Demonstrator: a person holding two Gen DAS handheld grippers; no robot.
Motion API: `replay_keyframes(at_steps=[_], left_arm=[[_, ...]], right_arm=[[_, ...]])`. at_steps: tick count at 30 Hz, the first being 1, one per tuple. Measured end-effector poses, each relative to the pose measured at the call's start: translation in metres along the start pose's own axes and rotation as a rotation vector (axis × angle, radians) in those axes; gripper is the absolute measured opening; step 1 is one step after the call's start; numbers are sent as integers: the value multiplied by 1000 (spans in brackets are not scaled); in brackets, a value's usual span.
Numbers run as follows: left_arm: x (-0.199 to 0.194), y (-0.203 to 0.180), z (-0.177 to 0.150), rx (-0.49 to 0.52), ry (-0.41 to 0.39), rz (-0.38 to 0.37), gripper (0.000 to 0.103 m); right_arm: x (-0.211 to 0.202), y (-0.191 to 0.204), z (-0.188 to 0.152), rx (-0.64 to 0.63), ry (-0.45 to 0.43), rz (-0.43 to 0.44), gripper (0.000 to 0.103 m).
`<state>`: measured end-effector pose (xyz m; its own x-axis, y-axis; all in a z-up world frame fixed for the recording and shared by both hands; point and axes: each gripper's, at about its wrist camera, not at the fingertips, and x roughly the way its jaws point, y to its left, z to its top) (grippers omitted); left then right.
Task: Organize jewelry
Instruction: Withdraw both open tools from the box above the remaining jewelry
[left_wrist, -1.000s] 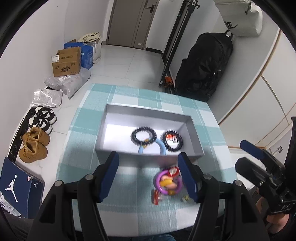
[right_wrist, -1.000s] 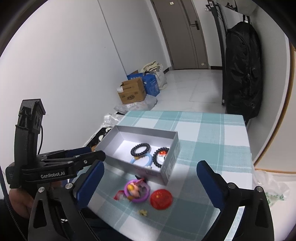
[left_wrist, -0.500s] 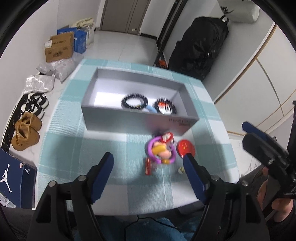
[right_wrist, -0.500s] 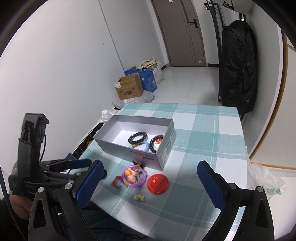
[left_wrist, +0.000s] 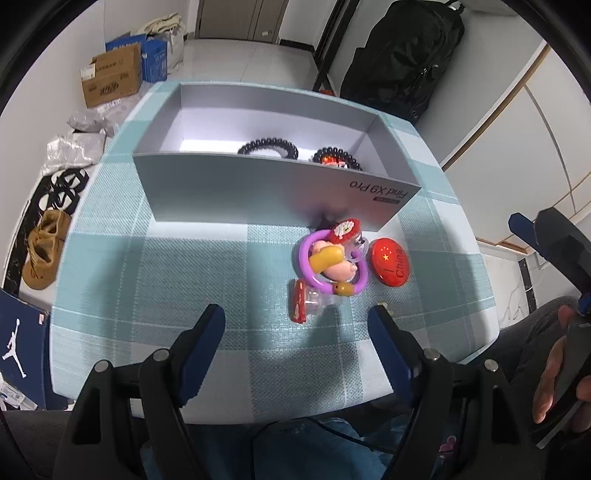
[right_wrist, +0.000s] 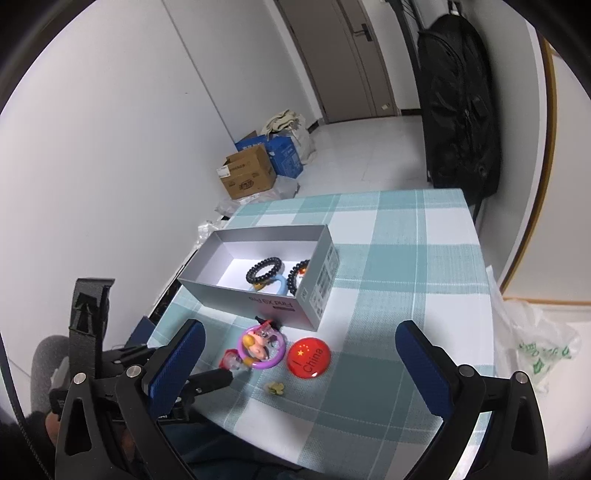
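Note:
A grey box (left_wrist: 258, 188) (right_wrist: 258, 299) on the checked tablecloth holds two black bead bracelets (left_wrist: 267, 149) (right_wrist: 264, 271) and a light blue ring (right_wrist: 279, 284). In front of it lie a purple ring with a pink and yellow charm (left_wrist: 330, 264) (right_wrist: 260, 347), a red charm (left_wrist: 299, 304) (right_wrist: 229, 360), a round red China badge (left_wrist: 389, 262) (right_wrist: 308, 358) and a small yellow piece (right_wrist: 275, 387). My left gripper (left_wrist: 295, 332) is open and empty, near the table's front edge before the purple ring. My right gripper (right_wrist: 299, 363) is open and empty, above the badge.
Cardboard boxes (left_wrist: 110, 77) (right_wrist: 247, 177), plastic bags and shoes (left_wrist: 44, 243) lie on the floor left of the table. A black backpack (left_wrist: 402, 55) (right_wrist: 458, 107) stands behind it. A white plastic bag (right_wrist: 532, 343) lies to the right.
My left gripper has pulled back from over the box toward the table's front edge and lowered. My right gripper has drawn back a little. Both stay open.

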<state>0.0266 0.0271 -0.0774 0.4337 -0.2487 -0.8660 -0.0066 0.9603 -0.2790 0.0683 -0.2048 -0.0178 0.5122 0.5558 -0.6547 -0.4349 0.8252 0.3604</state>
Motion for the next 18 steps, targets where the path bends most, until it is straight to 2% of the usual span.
replay_keyframes(at_steps=[5,10,18], left_arm=[[5,-5,-1,31,22,12,77],[8,-7,-3,51,26,87,77],[9,-5,0,50,32,102,76]], right_arm=[[1,-4,0,16,12,0,103],[4,-2,-1,3,33,-7,103],[8,-2,-4,-7,55,-35,103]])
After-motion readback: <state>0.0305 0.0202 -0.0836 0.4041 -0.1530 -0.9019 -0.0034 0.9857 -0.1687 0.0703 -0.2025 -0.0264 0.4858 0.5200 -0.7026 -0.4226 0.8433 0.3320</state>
